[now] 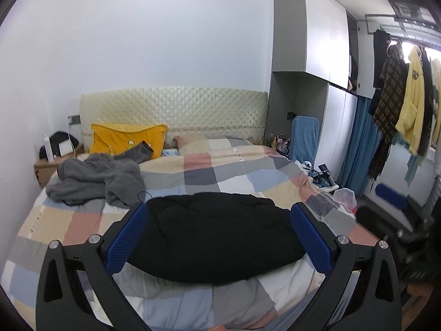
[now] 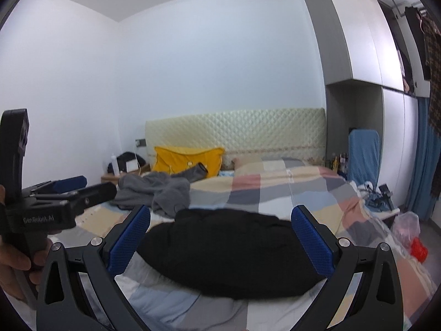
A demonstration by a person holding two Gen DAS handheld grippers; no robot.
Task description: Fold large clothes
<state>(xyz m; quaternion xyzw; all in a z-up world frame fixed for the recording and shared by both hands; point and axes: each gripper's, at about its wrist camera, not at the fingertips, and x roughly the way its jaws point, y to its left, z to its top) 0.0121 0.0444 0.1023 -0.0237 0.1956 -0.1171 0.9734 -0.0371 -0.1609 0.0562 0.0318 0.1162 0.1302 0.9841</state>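
Both claws are hanging wide and empty over the foot of the bed, and I am looking along their blue pads at the same thing. My left claw (image 1: 217, 237) is framing the black garment (image 1: 215, 234) between its spread fingers without touching it; my right claw (image 2: 220, 240) is doing likewise, with the garment lying ahead at twelve o'clock. From the right wrist view I am also seeing the left claw's body at nine o'clock, gripped by a hand (image 2: 16, 264).

The black garment is sitting as a compact, rounded slab on the checked quilt (image 1: 215, 171), near the foot of the bed. I am judging that it is already folded, or nearly so; whether another fold is needed I cannot tell from here. The grey fleece (image 1: 96, 179) is lying crumpled at ten o'clock, just beside the yellow pillow (image 1: 126, 138), and I am reading it as the next piece to handle. That would call for carrying a claw over the black bundle, pinching the fleece at an edge and dragging it onto open quilt.

Room is looking good toward one o'clock, where the quilt is lying bare up to the headboard (image 1: 173, 107). At three o'clock the bed edge is dropping off toward floor clutter and a plastic bag (image 2: 405, 226), so I am favouring the middle.
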